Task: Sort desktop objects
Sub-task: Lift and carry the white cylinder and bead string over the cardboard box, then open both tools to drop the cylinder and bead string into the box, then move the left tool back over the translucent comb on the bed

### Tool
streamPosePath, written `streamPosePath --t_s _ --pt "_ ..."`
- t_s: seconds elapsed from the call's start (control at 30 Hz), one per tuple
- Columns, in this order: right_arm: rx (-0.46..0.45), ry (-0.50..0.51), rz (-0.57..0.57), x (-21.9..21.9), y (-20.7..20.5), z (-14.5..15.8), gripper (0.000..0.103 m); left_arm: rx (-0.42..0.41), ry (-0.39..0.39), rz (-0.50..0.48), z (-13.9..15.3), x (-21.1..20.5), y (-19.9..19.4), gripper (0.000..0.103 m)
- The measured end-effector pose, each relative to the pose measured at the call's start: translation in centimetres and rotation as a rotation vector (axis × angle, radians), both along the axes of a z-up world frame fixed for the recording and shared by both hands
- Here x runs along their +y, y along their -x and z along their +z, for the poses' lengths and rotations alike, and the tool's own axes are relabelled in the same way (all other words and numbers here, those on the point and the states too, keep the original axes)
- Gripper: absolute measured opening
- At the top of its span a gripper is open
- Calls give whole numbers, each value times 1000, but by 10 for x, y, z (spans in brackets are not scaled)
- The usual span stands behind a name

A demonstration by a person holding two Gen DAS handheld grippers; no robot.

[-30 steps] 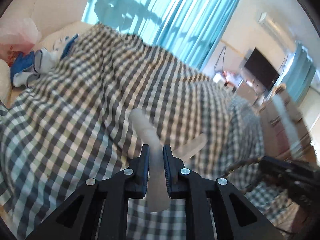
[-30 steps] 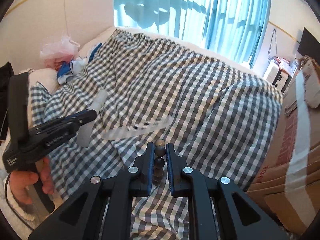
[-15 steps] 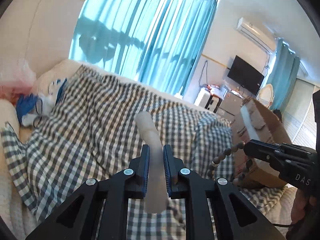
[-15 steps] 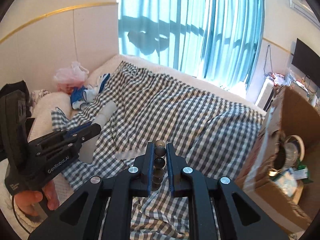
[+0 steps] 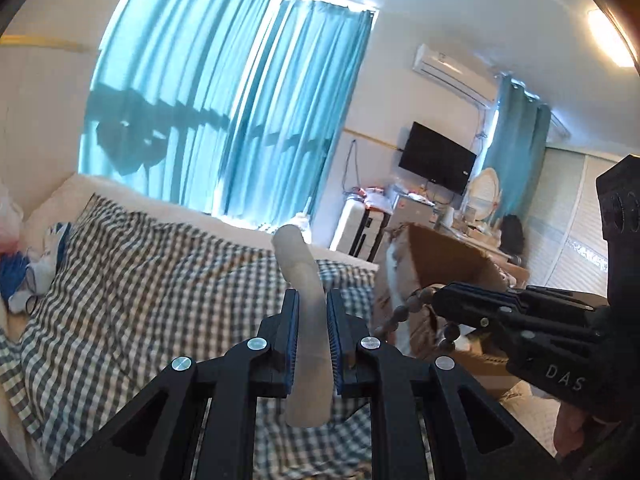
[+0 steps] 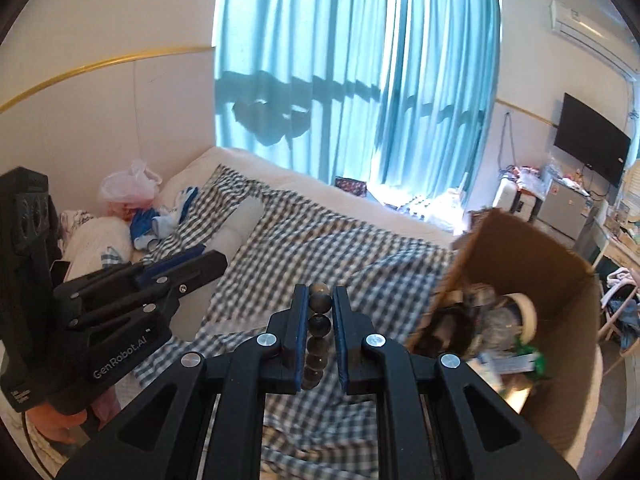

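Note:
My left gripper [image 5: 313, 300] is shut on a pale, translucent curved tube [image 5: 304, 280] that sticks out past the fingertips and hangs below the jaws. In the right wrist view the same tube [image 6: 240, 228] pokes out of the left gripper [image 6: 200, 258] at the left. My right gripper [image 6: 320, 294] is shut on a string of dark round beads [image 6: 319, 322]; in the left wrist view the beads [image 5: 404, 312] dangle from the right gripper [image 5: 438, 300]. Both grippers are held above the checked bedspread [image 6: 328, 248]. An open cardboard box [image 6: 560, 280] stands at the right.
The box holds a roll of tape [image 6: 526, 314] and several other small items. A pink plastic bag [image 6: 128, 188] and blue-and-white cloths [image 6: 160, 220] lie at the head of the bed. Blue curtains [image 6: 360, 80], a wall television [image 6: 592, 140] and cluttered furniture stand beyond.
Both grippers have risen from close to the bedspread, each still holding its object. The views now take in the curtains, the room and the inside of the cardboard box.

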State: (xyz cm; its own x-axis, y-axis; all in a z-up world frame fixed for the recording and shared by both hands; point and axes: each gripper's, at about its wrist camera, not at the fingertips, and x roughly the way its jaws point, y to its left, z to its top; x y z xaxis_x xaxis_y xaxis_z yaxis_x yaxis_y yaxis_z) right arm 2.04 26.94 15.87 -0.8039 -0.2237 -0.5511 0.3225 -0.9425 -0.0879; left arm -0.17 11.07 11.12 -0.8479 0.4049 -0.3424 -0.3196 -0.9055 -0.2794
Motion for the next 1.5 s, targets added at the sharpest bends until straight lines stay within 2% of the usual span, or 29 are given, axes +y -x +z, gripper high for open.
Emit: streamPosePath --t_s 0.27,0.4,0.53,0.67,0.8,0.83,0.9,0.93,0.97,1.0,1.03,1.1,1.17,1.23,1.5 --pt "57 5 -99 73 1 27 11 43 23 -87 31 72 8 14" --pt "48 35 -170 119 9 31 11 49 42 -148 37 120 19 14" --pt "16 82 -240 159 21 27 11 42 28 -199 36 161 33 14" --pt "-15 90 -297 186 33 18 11 -18 2 -218 23 193 52 14" --pt "-43 126 -314 206 43 8 11 -42 44 -218 11 218 65 14" --pt "-43 129 -320 208 45 6 13 -52 61 -210 7 222 69 14" --pt "-25 126 -346 212 46 5 40 -59 76 -185 4 225 72 23" --pt "-12 127 -358 214 44 6 63 -62 73 -173 4 224 73 43" --pt "12 132 -376 218 40 8 66 -59 62 -156 4 218 72 73" --pt "34 146 -387 220 36 11 66 -51 56 -95 5 209 72 85" --pt "46 170 -385 222 32 15 66 -35 39 -44 7 199 70 103" --pt "60 197 -382 226 26 21 66 -20 -3 -3 11 180 67 103" --pt "75 203 -385 223 19 26 66 -43 -18 11 19 160 69 103" --pt "80 207 -374 216 15 31 66 -40 8 50 28 139 65 103" --pt "139 191 -284 152 -20 53 66 85 159 175 81 43 22 103"
